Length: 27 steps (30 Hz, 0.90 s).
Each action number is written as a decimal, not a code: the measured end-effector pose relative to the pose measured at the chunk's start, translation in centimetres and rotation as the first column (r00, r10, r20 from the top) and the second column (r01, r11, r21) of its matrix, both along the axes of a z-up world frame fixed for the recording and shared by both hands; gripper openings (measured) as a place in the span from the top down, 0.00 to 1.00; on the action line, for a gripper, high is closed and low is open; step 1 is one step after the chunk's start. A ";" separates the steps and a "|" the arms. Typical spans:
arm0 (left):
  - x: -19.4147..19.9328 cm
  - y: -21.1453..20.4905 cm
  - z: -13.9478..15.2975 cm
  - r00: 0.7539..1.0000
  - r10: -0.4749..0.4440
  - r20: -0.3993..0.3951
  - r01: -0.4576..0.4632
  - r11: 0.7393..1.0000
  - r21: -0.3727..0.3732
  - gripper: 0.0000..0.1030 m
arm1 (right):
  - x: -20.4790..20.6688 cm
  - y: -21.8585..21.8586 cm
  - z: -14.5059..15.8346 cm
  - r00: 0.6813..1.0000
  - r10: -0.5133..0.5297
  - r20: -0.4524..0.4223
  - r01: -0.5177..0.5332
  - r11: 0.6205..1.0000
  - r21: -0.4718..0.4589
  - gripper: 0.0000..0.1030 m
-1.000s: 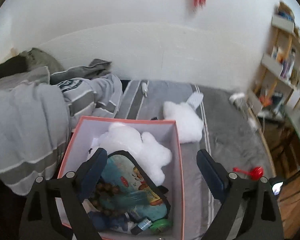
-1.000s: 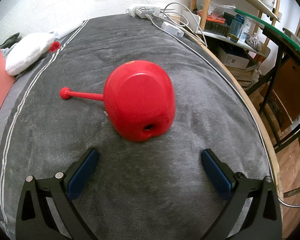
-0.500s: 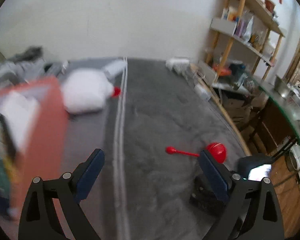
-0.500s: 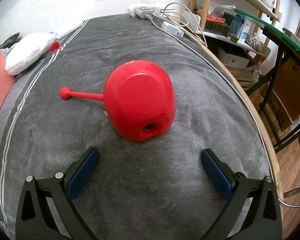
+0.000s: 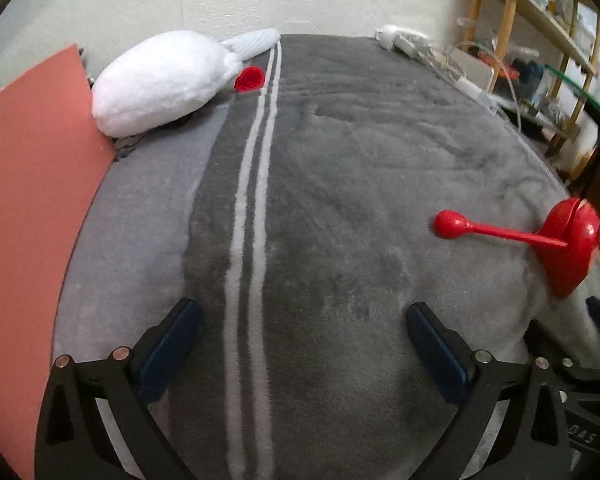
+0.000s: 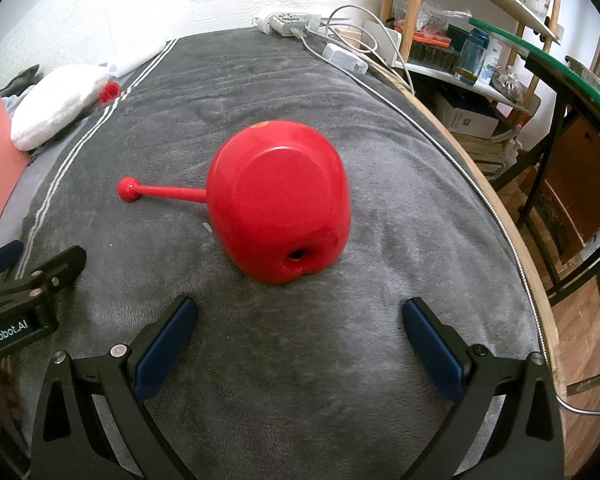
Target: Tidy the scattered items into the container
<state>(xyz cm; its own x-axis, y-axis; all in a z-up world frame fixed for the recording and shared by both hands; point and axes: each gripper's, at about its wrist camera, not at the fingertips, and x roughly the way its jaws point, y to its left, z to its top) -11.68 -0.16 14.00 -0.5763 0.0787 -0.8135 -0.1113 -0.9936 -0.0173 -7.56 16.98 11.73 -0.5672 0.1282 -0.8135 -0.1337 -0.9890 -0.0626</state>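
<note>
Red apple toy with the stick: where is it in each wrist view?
Left wrist: red apple toy at the right edge, stick pointing left.
Right wrist: centre, just ahead of the open right gripper.
Shared landmark: white plush beside the small red cap.

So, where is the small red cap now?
The small red cap lies far up the grey blanket, touching the white plush toy, left of the white stripes.

Ladle [image 6: 276,204] on blanket [image 6: 380,160], plush [image 5: 160,80] beside box [image 5: 32,184]
</note>
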 end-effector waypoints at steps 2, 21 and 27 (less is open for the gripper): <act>-0.9 0.2 -1.6 1.000 0.000 0.000 0.000 1.000 0.001 0.00 | 0.0 0.0 0.0 1.000 0.000 0.000 0.000 1.000 0.001 0.00; -4.6 0.9 -7.4 1.000 -0.001 0.000 0.001 1.000 0.002 0.00 | -0.5 -0.3 0.1 1.000 0.009 0.019 -0.009 1.000 0.011 0.00; -5.0 1.1 -8.2 1.000 -0.001 0.000 0.001 1.000 0.000 0.00 | -0.6 2.1 6.8 0.998 -0.065 0.025 0.068 0.982 -0.175 0.08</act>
